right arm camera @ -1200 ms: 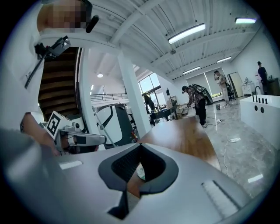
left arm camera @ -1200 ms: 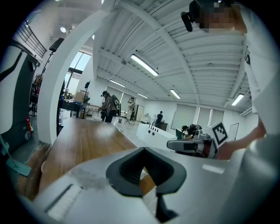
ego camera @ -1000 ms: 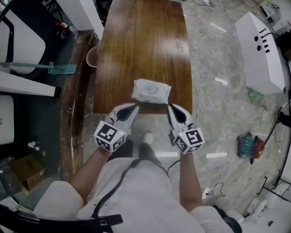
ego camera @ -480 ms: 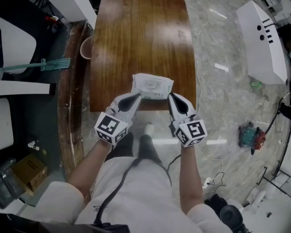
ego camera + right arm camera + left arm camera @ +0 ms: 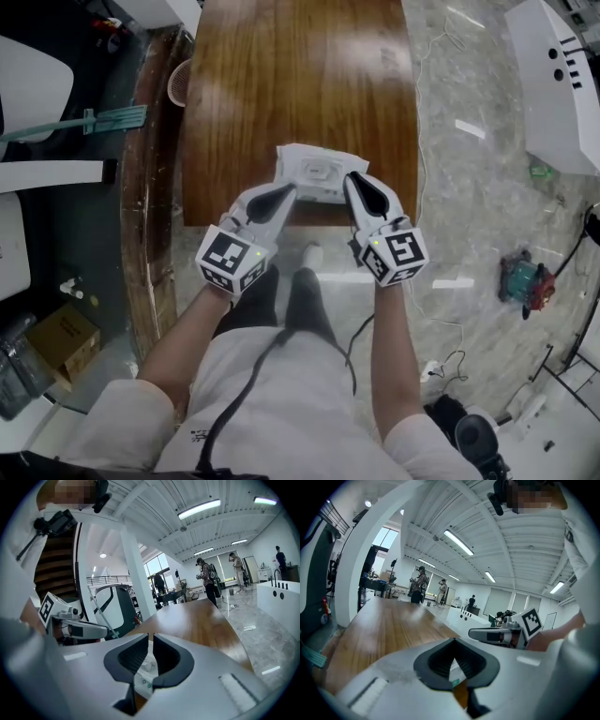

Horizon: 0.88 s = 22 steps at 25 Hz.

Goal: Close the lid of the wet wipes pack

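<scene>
Wet wipes pack [image 5: 317, 171] at the near edge of the table [image 5: 281, 75], flanked by both grippers. The pack lies flat with its lid side up, within easy reach of the standing person, so that either tool can press down on it. Whether the lid is up or already down cannot be told from overhead. The left gripper [image 5: 284, 194] has its tip at the pack's near left corner, probably placed there to steady the pack against sliding. Its jaws meet at the tip and hold nothing, and the pack shows only beyond them. The right gripper [image 5: 355, 182] lies along the pack's right end, the likelier tool for the push. Its jaws have just been opening and now stand a narrow slit apart. The slit is bare, with the pack in view below and past it rather than clamped. Contact with the pack cannot be confirmed on either side. Both forearms reach forward from the body and converge slightly. Each gripper points ahead and a little downward, marker cube uppermost near the hand.
</scene>
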Each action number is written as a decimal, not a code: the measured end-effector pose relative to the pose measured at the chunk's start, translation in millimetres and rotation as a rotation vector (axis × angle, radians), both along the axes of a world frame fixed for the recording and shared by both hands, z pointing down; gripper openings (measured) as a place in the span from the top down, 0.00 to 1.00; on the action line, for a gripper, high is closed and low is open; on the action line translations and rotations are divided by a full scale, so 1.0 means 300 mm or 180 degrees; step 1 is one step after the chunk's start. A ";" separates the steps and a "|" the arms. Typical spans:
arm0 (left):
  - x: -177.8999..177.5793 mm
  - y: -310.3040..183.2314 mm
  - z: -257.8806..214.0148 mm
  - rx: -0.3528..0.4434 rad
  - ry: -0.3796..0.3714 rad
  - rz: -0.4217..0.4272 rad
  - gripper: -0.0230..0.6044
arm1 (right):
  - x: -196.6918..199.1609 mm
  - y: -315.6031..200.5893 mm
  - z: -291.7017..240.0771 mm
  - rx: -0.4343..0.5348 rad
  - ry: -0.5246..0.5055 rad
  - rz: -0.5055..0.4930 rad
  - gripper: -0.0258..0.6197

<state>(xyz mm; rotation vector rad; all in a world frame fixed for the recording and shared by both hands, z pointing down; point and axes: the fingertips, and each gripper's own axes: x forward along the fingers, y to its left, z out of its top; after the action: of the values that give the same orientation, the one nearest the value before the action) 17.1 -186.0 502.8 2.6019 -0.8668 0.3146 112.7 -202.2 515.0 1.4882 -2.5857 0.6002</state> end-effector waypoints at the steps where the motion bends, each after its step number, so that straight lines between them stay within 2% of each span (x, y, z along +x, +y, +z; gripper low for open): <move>1: 0.000 -0.003 0.009 -0.0012 -0.0006 -0.0012 0.96 | -0.001 -0.011 0.013 -0.0012 -0.0001 -0.0013 0.90; 13: -0.016 -0.026 0.109 -0.0163 -0.0077 -0.0131 0.96 | -0.011 -0.096 0.165 -0.0156 0.0142 -0.0200 0.71; 22: -0.010 -0.034 0.130 -0.0210 -0.0097 -0.0182 0.96 | -0.044 -0.128 0.181 -0.0149 0.0201 -0.0483 0.67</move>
<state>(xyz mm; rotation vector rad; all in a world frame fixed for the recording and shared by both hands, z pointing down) 14.3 -196.2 541.8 2.5128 -0.9234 0.3617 99.3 -240.6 569.5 1.2618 -2.5876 0.5813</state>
